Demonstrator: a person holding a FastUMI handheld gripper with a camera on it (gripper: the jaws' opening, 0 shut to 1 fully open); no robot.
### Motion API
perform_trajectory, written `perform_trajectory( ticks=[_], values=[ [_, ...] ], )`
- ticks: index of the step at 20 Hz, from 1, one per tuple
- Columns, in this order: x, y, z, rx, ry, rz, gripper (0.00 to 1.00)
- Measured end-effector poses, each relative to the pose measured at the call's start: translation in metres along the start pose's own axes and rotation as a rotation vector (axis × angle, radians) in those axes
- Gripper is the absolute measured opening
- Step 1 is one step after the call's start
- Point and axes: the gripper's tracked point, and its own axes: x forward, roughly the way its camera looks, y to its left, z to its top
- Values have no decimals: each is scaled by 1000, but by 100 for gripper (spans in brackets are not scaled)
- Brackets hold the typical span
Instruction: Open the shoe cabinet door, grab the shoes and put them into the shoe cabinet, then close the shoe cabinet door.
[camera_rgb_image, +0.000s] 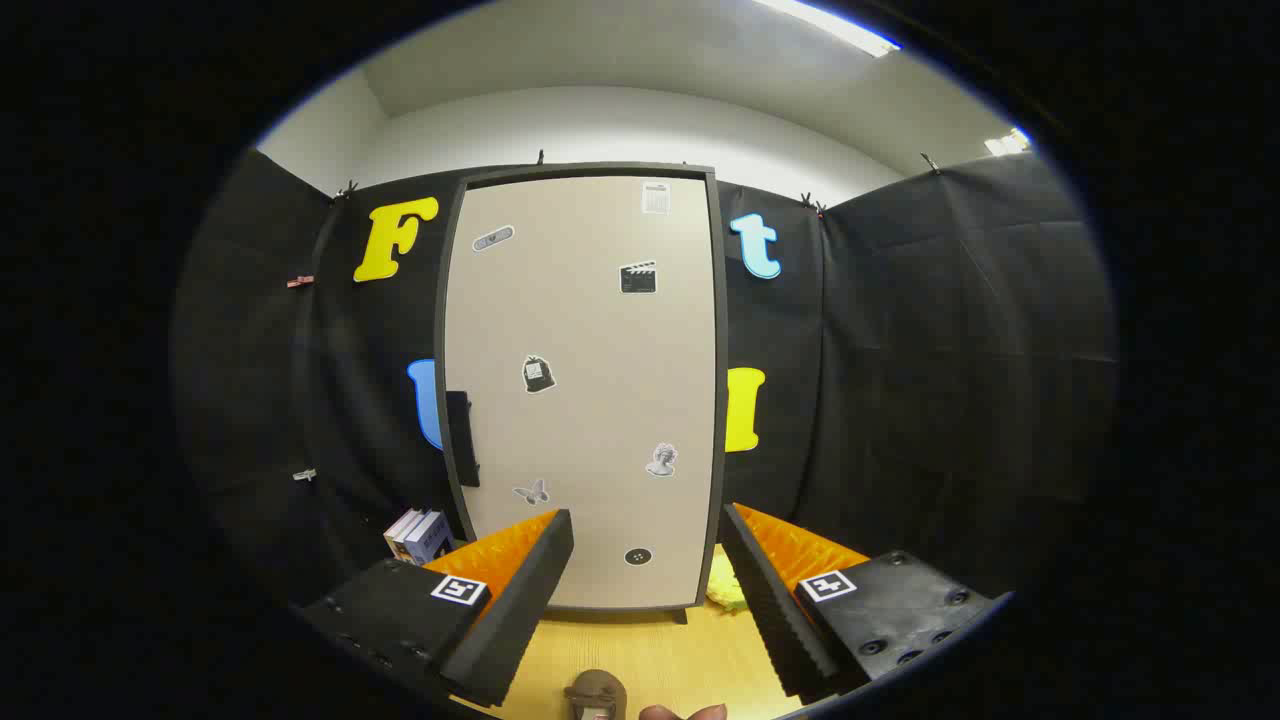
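The shoe cabinet (585, 390) stands upright straight ahead, beyond the fingers. Its beige door is shut, framed in dark trim and dotted with small stickers. A dark handle (461, 438) sits on the door's left edge at mid height. My gripper (648, 545) is open, with a wide gap and nothing between its fingers, and the cabinet's lower part shows through that gap. Part of a brown shoe (594, 690) peeks in below, between the fingers on the wooden floor.
A few books (420, 536) lean by the cabinet's lower left corner. Something yellow-green (727, 590) lies on the floor at the cabinet's lower right, behind the right finger. Black cloth walls close in on both sides. A fingertip (683, 712) shows beside the shoe.
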Motion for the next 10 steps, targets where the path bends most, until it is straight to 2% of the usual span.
perform_trajectory(
  ticks=[10],
  values=[
    [-7,5,-1,4,7,17,97]
  ],
)
